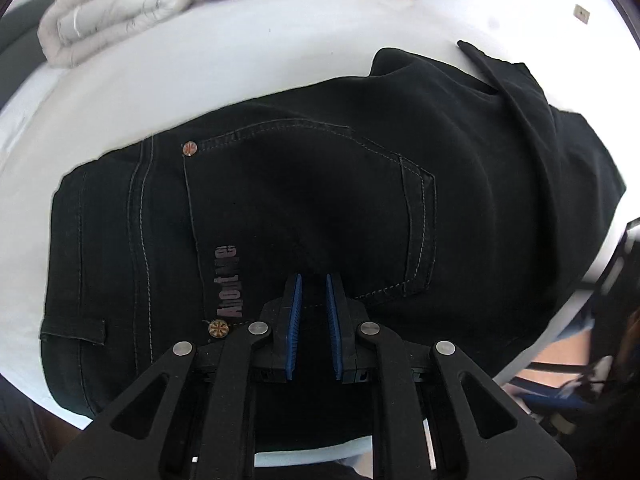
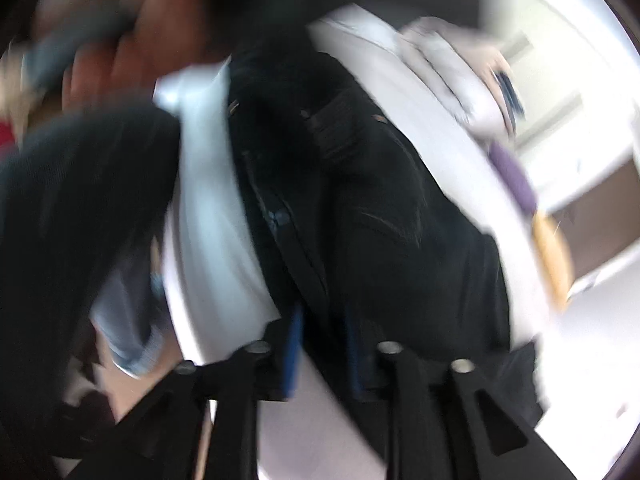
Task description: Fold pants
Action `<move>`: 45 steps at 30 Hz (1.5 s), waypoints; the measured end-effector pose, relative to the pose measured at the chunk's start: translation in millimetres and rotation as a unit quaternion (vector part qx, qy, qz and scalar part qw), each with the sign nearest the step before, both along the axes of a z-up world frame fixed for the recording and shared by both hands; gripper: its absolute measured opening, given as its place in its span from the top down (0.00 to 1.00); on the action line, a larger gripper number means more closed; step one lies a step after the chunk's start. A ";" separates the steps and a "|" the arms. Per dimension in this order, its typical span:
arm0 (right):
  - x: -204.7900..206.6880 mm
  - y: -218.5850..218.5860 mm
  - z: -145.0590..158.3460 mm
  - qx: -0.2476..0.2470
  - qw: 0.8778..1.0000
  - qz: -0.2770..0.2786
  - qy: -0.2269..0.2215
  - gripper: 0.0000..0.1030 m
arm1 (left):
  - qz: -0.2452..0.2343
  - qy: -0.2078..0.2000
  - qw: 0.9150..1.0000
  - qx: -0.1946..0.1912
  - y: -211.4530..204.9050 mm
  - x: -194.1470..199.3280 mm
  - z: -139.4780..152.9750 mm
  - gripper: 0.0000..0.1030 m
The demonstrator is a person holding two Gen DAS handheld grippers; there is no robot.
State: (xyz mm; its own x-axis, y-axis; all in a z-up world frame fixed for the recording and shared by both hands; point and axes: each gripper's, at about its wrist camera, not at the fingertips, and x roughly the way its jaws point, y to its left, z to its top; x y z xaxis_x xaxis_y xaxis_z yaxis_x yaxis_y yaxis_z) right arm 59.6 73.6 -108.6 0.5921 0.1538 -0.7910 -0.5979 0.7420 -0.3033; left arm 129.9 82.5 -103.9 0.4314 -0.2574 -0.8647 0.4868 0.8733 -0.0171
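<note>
the black jeans (image 1: pixel 304 184) lie folded, back pocket up, on the white bed (image 1: pixel 240 64), so the left hand-held gripper (image 1: pixel 313 280) hovers nearly closed and empty while the blurred right hand-held gripper (image 2: pixel 322 320) stands parted, apparently letting go.

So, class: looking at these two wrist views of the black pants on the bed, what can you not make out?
- Right wrist view: motion blur smears the pants, so the fold there is unreadable.
- Right gripper: blurred; whether cloth sits between its parted fingers is unclear.
- Left wrist view: the left gripper and its frame hide the pants' near edge.
- Pocket lettering: partly legible.
</note>
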 end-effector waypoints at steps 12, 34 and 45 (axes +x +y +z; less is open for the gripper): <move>190.8 -291.2 64.7 0.243 0.852 -0.456 0.085 0.28 | 0.029 -0.007 0.999 -0.019 -6.7 -1.0 -7.5 0.89; 200.5 -368.9 67.9 0.301 0.788 -0.535 0.043 0.97 | 0.039 -0.008 0.998 -0.041 22.9 -10.3 1.3 0.89; -92.9 -453.5 10.2 0.490 0.598 -0.634 -0.004 0.93 | 0.048 0.008 0.998 -0.039 19.3 1.6 4.0 0.88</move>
